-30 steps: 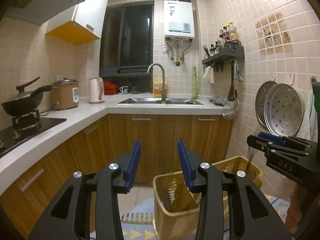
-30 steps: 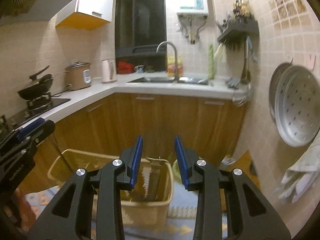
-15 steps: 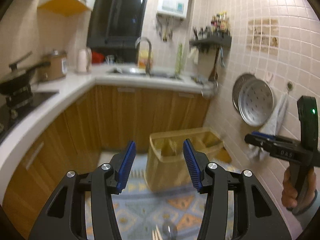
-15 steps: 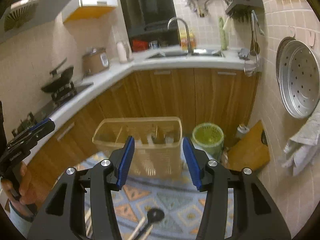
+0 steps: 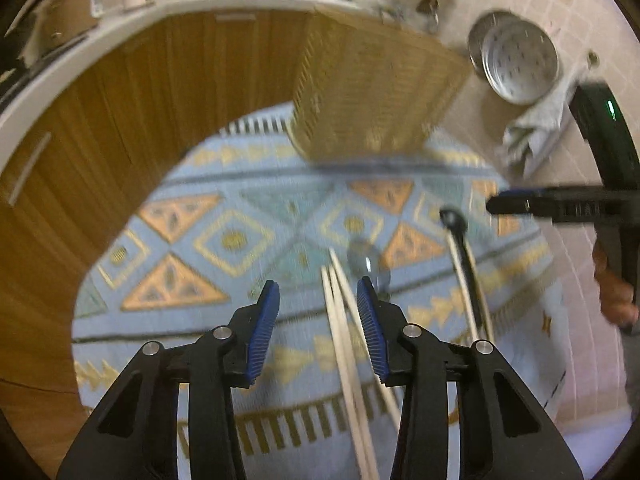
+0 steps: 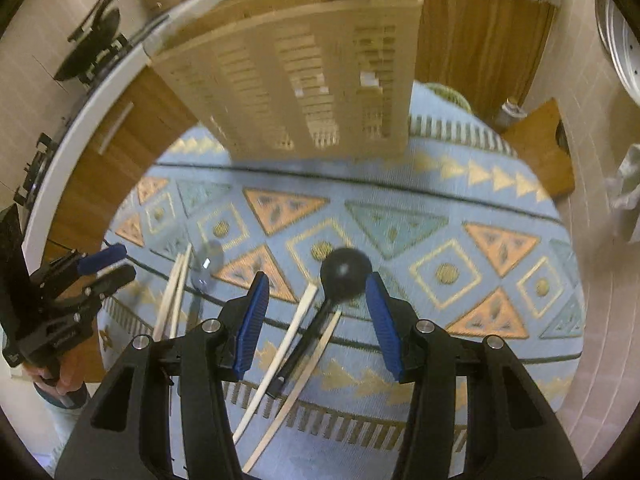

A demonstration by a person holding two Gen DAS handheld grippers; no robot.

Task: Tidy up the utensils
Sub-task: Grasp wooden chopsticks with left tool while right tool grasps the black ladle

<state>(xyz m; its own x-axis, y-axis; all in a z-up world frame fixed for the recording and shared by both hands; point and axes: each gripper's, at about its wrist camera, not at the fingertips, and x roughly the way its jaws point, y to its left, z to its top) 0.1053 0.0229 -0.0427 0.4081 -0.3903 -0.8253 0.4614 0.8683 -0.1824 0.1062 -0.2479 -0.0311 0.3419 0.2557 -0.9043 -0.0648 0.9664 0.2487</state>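
Early in the sorting, at the reach-down step: nothing lifted off the blue patterned rug (image 6: pixel 400 208) yet. Left gripper (image 5: pixel 318 292) hanging over one pair of pale chopsticks (image 5: pixel 340 320), jaws partly apart and just narrowed again, the sticks lying between them below but not pinched; a clear spoon (image 5: pixel 368 264) just beside the right-hand pad. Right gripper (image 6: pixel 314 284) poised over the black ladle (image 6: pixel 346 270), bowl between the tips, handle running back under the jaws with a second pair of chopsticks (image 6: pixel 280 352) splayed either side; jaws about half apart, gripping nothing. Slotted beige utensil basket (image 6: pixel 320 80) standing at the far edge of the rug, against the wooden cabinets (image 5: pixel 140 100). Next, probably: sink each tool until the pads straddle one item only, close, then carry to the basket. Main risk: catching a chopstick along with the ladle handle
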